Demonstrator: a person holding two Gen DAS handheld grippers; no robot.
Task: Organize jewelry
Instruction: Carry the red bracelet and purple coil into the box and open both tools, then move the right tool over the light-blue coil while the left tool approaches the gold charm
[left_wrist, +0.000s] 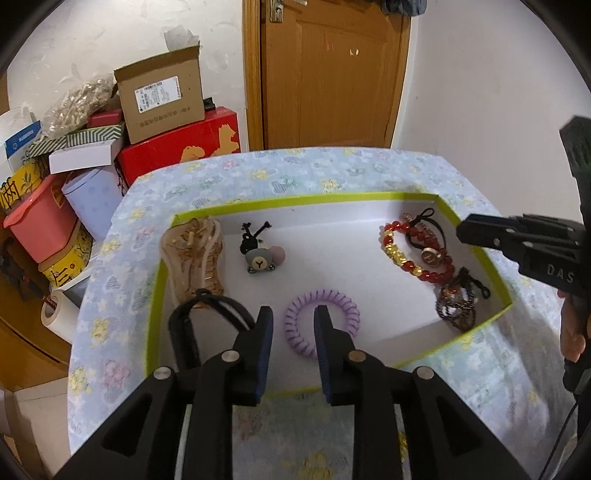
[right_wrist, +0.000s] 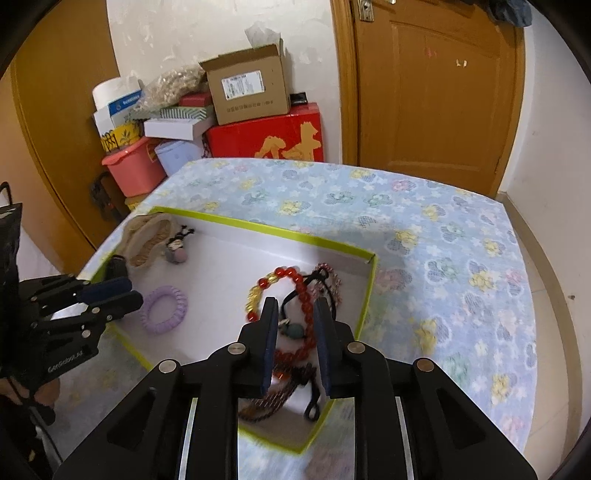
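A white tray with a lime-green rim (left_wrist: 295, 201) sits on the floral cloth. A purple spiral hair tie (left_wrist: 345, 308) lies flat on its floor. My left gripper (left_wrist: 293, 317) hovers just over it, open, pads touching nothing. A beige claw clip (left_wrist: 195, 258), a bear hair tie (left_wrist: 258, 258) and a black band (left_wrist: 184, 325) lie at the tray's left. On the right lie a red-and-gold bead bracelet (right_wrist: 291, 277), a black charm tie (left_wrist: 430, 254) and a dark beaded bracelet (left_wrist: 456, 306). My right gripper (right_wrist: 295, 306) stands open above the red beads, holding nothing.
The table's floral cloth (right_wrist: 443, 258) stretches bare to the right of the tray. Left of the table stands a heap of boxes, among them a red box (left_wrist: 184, 147), a cardboard carton (left_wrist: 162, 99) and a pink tub (left_wrist: 40, 225). A wooden door (left_wrist: 332, 74) is behind.
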